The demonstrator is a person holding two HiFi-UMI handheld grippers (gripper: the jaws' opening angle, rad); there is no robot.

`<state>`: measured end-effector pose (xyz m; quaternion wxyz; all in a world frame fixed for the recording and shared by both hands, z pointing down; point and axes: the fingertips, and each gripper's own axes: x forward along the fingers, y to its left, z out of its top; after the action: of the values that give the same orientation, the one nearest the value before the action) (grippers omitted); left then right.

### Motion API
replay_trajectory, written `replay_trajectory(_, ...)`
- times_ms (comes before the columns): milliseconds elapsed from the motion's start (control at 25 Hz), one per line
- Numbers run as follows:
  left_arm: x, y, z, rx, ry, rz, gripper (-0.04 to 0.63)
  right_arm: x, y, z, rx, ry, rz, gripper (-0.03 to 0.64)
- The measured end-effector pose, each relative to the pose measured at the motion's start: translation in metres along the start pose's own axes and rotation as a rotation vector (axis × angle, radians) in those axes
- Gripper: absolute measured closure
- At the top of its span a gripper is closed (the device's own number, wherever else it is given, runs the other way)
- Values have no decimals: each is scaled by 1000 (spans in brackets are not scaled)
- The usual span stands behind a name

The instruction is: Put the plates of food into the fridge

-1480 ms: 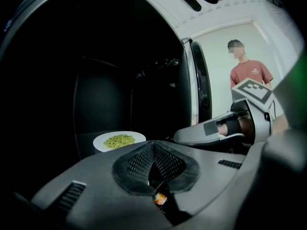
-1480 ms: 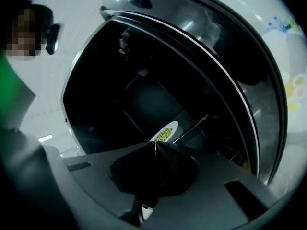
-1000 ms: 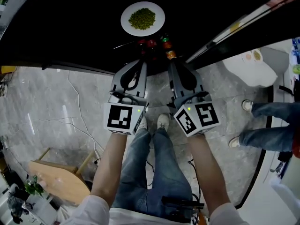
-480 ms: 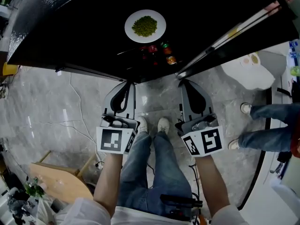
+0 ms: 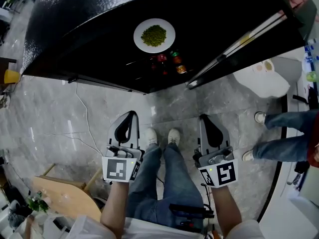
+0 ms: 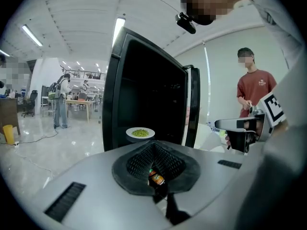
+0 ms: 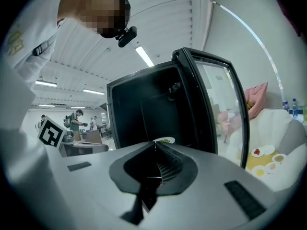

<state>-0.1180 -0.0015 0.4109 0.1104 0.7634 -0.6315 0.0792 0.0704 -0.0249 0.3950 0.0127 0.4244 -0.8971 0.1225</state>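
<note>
A white plate of green food rests on a shelf inside the open black fridge. It also shows ahead in the left gripper view and just over the jaws in the right gripper view. Small jars and bottles stand on a lower shelf. My left gripper and right gripper hang side by side over the floor, well short of the fridge. Both are shut with nothing between the jaws.
The fridge door stands open to the right. Beyond it is a white table carrying small plates of food. A person in jeans stands at the right, and a wooden seat sits at the lower left.
Both grippers have drawn back from the fridge opening toward my body and spread apart. The plate stays on the shelf.
</note>
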Motion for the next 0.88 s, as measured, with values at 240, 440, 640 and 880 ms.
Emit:
replay_trajectory(240,-4,-2,4,-3,-4,3,589,-11,2,6,-11,-10,-20,604)
replay_trajectory(440,-10,3,8,-12,-6,13,589,-17,1,8,-6,-4,-48,604)
replay_trajectory(640,-15,7,11,-19,-18,14,589,-28,-8,13,-44,1,-62,604)
replay_trajectory(880,-23,9,9,-25,-1,18,589,-40,-28,24,-59,1,-119,604)
